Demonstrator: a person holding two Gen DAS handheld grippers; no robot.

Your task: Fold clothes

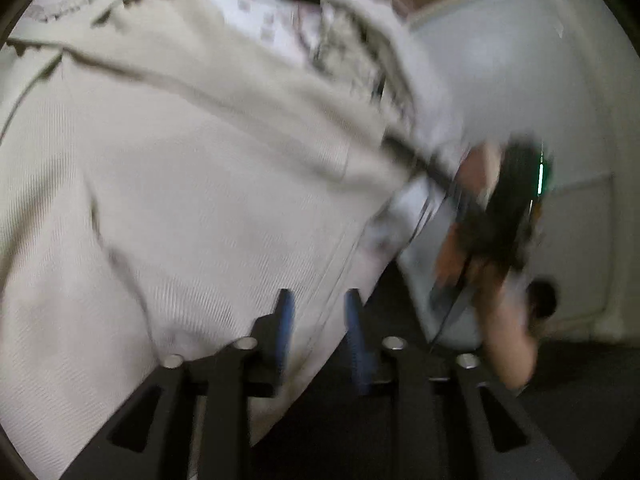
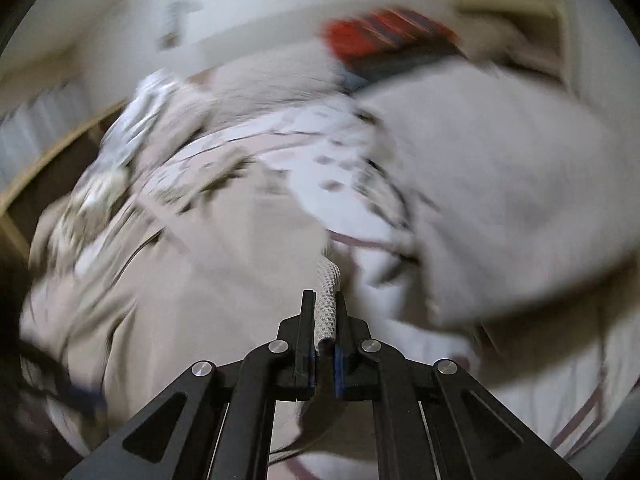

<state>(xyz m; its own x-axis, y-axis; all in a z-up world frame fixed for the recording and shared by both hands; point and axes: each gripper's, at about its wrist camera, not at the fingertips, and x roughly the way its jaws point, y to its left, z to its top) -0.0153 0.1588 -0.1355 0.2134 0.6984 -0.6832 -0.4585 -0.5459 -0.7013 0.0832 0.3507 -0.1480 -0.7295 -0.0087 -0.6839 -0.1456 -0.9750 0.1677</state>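
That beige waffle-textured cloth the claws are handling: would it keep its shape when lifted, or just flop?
Probably flop: the beige cloth already lies in soft folds and creases. The right claw has squeezed its edge into a narrow roll, so it likely crushes easily. Its knobbly weave looks grippy rather than slippery, though blur makes that uncertain.

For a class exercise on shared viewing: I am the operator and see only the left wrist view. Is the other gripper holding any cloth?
Observer: Yes. The right gripper is shut on a fold of the beige waffle-knit garment.
Operator: Anything colourful behind the pile?
Observer: A red striped cloth lies at the far side.
Operator: What is under the garment there?
Observer: A white patterned sheet with dark trim.
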